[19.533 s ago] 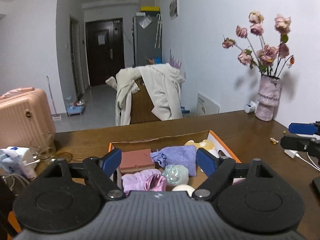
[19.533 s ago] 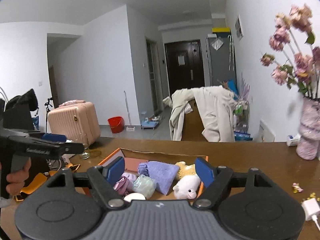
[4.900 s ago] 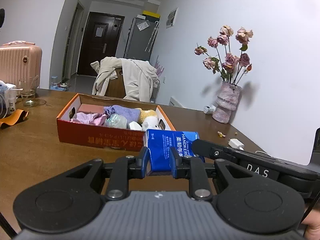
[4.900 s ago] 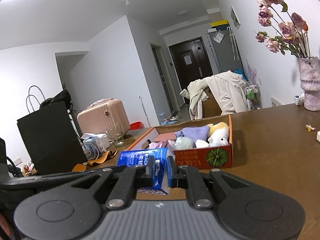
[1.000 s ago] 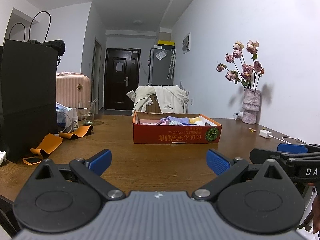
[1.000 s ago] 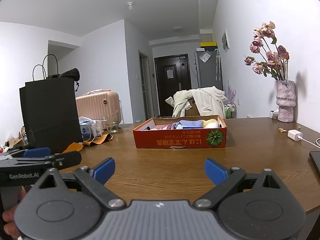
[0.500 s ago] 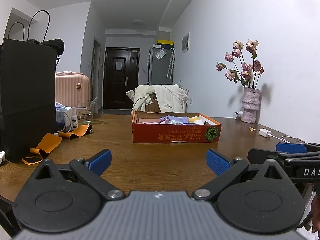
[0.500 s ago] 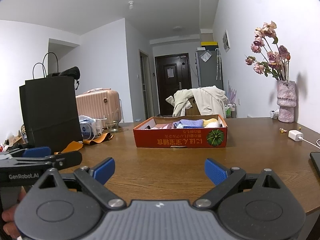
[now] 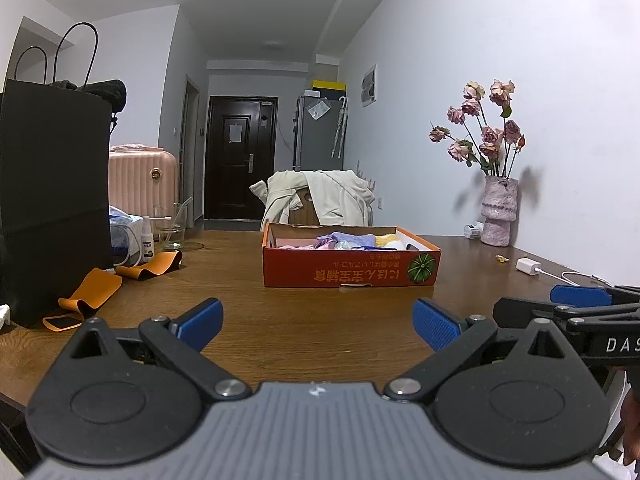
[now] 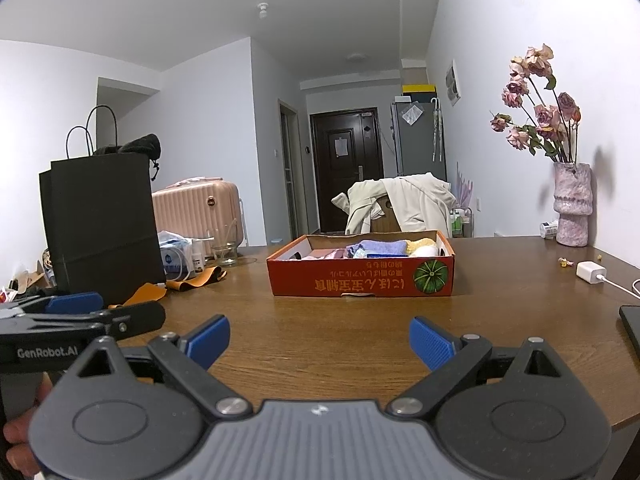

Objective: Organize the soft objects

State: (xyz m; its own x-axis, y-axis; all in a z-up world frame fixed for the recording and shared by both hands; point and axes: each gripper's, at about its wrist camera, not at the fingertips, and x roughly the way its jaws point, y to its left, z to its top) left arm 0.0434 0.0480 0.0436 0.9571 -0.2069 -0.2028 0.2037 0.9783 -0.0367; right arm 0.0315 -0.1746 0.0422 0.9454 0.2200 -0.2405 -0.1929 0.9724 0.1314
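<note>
An orange cardboard box [image 9: 348, 274] [image 10: 360, 276] stands on the brown table, far ahead of both grippers. It holds soft things: a purple cloth [image 9: 348, 237] [image 10: 380, 247], pink fabric [image 9: 294, 243], a yellow plush [image 9: 386, 240] and a blue pack edge [image 10: 386, 256]. My left gripper [image 9: 318, 322] hangs open over the table's near part with nothing between its fingers. My right gripper [image 10: 320, 340] is open too and holds nothing. Each gripper shows at the edge of the other's view.
A tall black paper bag [image 9: 52, 200] [image 10: 100, 220] stands at the left with orange straps [image 9: 120, 276], a glass [image 9: 172, 232] and a small bottle near it. A vase of dried roses [image 9: 498, 216] [image 10: 570, 204], a white charger [image 10: 590, 272] and a dark device [image 10: 632, 328] are at the right.
Both grippers have drawn back slightly from the box over the last second and stay open. Earlier they held a blue tissue pack together; it now lies in the box.
</note>
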